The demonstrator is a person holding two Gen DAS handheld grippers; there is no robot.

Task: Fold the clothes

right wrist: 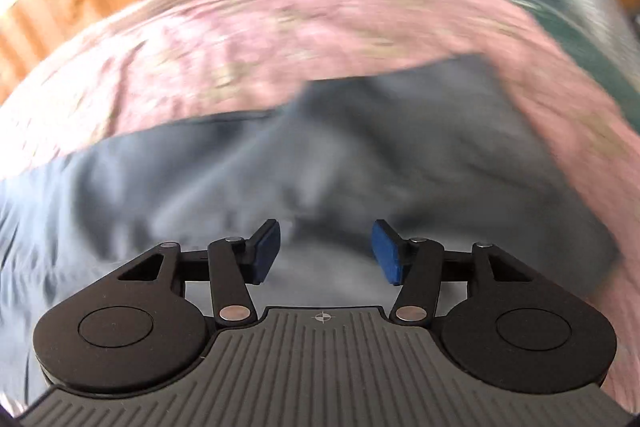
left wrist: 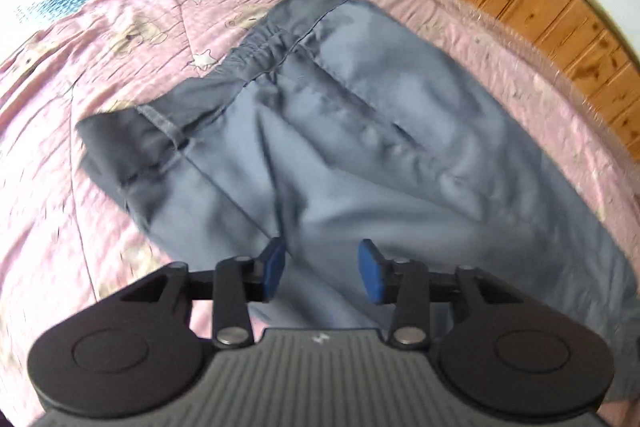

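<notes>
One pink quilt (left wrist: 60,147) covered the bed and served as the folding surface, and the grey trousers (left wrist: 340,147) lay flat on it with the waistband at the far end, probably so a fold could be made. Both the left gripper (left wrist: 322,269) and the right gripper (right wrist: 326,253) hovered over the cloth with jaws parted and empty, apparently between grasps.
</notes>
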